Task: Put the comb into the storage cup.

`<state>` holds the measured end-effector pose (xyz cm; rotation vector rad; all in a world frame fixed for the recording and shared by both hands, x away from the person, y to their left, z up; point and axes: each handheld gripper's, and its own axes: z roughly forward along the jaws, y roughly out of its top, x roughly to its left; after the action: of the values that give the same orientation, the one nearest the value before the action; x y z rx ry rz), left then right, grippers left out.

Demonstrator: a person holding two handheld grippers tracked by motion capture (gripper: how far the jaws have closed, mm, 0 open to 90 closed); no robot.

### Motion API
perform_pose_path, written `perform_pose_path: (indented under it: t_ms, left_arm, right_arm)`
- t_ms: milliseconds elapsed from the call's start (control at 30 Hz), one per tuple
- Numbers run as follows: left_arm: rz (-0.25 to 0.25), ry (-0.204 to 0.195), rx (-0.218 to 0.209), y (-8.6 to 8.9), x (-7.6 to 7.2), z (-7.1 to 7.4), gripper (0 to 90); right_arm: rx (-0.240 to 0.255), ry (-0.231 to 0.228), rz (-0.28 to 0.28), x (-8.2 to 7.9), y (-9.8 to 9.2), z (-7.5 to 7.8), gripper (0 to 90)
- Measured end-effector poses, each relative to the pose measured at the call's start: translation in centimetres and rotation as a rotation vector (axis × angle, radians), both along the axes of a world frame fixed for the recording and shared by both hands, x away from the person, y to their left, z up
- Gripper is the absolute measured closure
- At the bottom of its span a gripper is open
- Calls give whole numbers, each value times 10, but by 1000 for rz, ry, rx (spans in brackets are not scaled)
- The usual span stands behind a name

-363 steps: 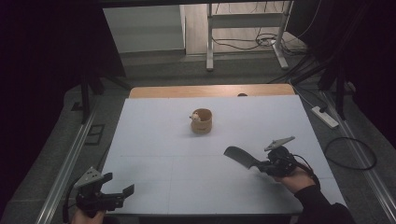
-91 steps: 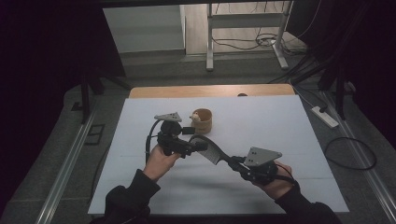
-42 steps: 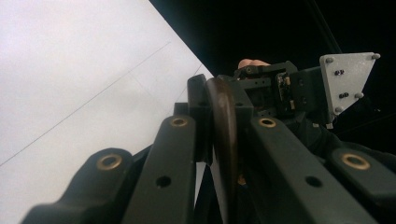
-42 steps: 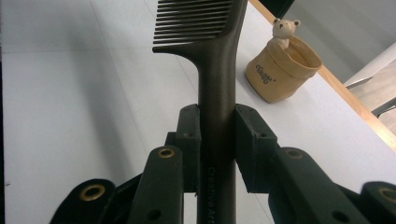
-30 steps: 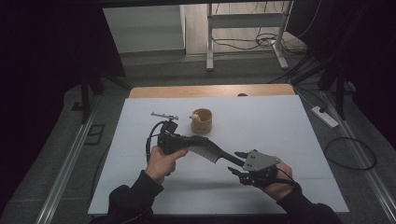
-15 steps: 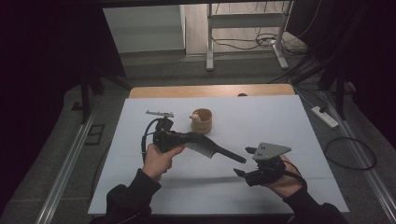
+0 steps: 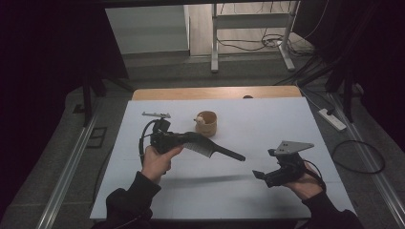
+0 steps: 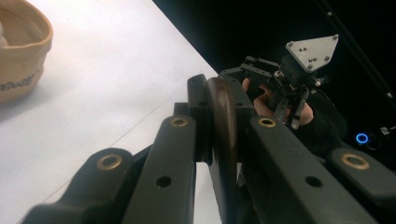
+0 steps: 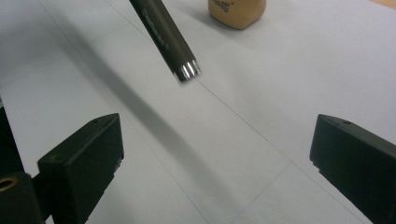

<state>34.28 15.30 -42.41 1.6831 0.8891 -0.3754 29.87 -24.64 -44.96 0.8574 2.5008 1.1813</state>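
A: White table (image 7: 286,124) in a dark room. Where is the comb (image 7: 210,147)?

B: Above the table, clenched at its toothed end in the left gripper (image 7: 184,140); its handle points toward the right gripper (image 7: 258,174).

A: And that one?

B: Released; its jaws have just been opening, with nothing between them. The handle tip (image 9: 187,71) lies just ahead of them.

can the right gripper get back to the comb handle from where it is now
Probably yes. The right gripper has just been opening, with nothing between its jaws. The comb, held by the left gripper, points its handle tip toward it over bare table.
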Motion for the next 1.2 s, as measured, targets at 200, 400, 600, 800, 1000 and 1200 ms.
perform_pose_path:
  t_ms: [200, 400, 600, 800, 1000, 1200]
  left_arm:
    - [18, -12, 6, 5, 1, 4, 841]
    - [47, -5, 6, 12, 9, 6, 841]
    - [71, -11, 21, 15, 17, 14, 841]
    - [108, -25, 40, 22, 25, 23, 841]
    - [140, -31, 48, 30, 33, 29, 841]
    - [168, -32, 49, 36, 39, 32, 841]
  right_arm:
    - [-36, -5, -4, -5, -8, -5, 30]
    - [-40, 1, -38, -4, -16, -5, 12]
    - [-74, 12, -50, -6, -22, -9, 5]
    - [-92, 38, -86, -6, -27, -12, 0]
    - [-98, 56, -103, -7, -30, -15, 0]
    - [-103, 63, -117, -8, -33, -17, 0]
